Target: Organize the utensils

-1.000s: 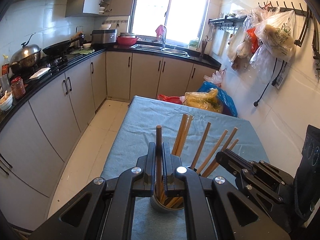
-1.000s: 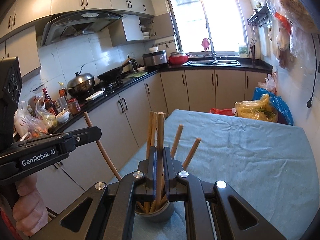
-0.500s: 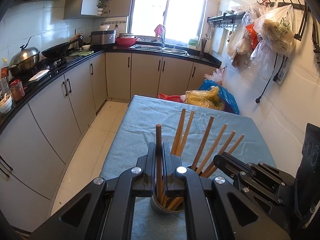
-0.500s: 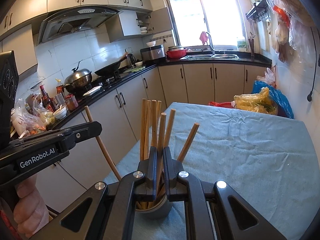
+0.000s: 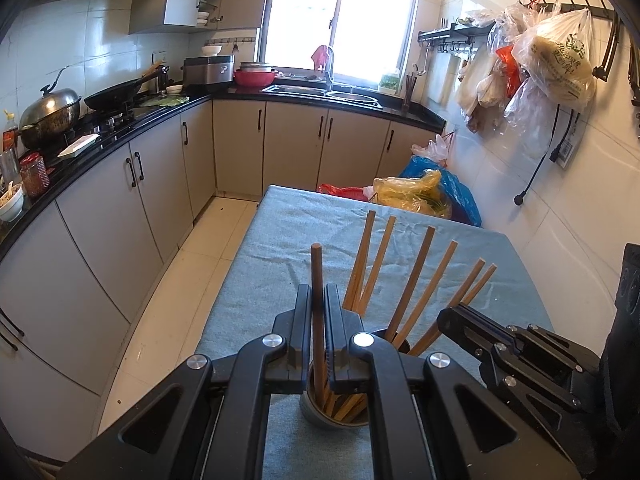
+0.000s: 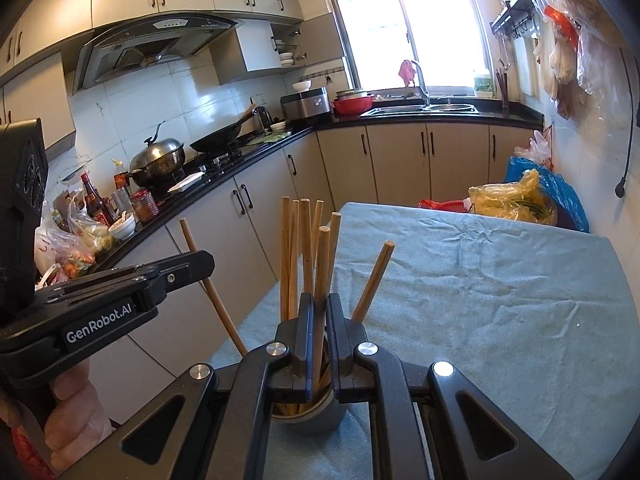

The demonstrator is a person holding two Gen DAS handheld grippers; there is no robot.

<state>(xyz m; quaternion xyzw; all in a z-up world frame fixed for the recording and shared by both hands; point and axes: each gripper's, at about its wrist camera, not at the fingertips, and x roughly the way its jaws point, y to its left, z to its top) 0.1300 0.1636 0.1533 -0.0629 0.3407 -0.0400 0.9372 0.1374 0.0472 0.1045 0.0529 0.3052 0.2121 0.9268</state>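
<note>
A grey round holder point(image 5: 320, 416) stands on the blue-clothed table point(image 5: 280, 240), with several wooden chopsticks point(image 5: 412, 280) leaning out of it. My left gripper point(image 5: 317, 296) is shut on one dark chopstick point(image 5: 317, 264) held upright, its lower end inside the holder. My right gripper point(image 6: 318, 304) is shut on one light chopstick point(image 6: 321, 256) that also reaches down into the holder point(image 6: 316, 420). The right gripper's body shows in the left wrist view point(image 5: 520, 348), and the left gripper's body shows in the right wrist view point(image 6: 120, 292).
Kitchen cabinets and a black counter point(image 5: 104, 136) with pots run along the left. Plastic bags point(image 5: 420, 192) sit past the table's far end. Bags hang on the right wall point(image 5: 552, 64). A tiled floor strip point(image 5: 180, 280) lies left of the table.
Both grippers have sunk slightly, with the held chopsticks going deeper into the holder. The leaning chopsticks have shifted and fanned out a little.
</note>
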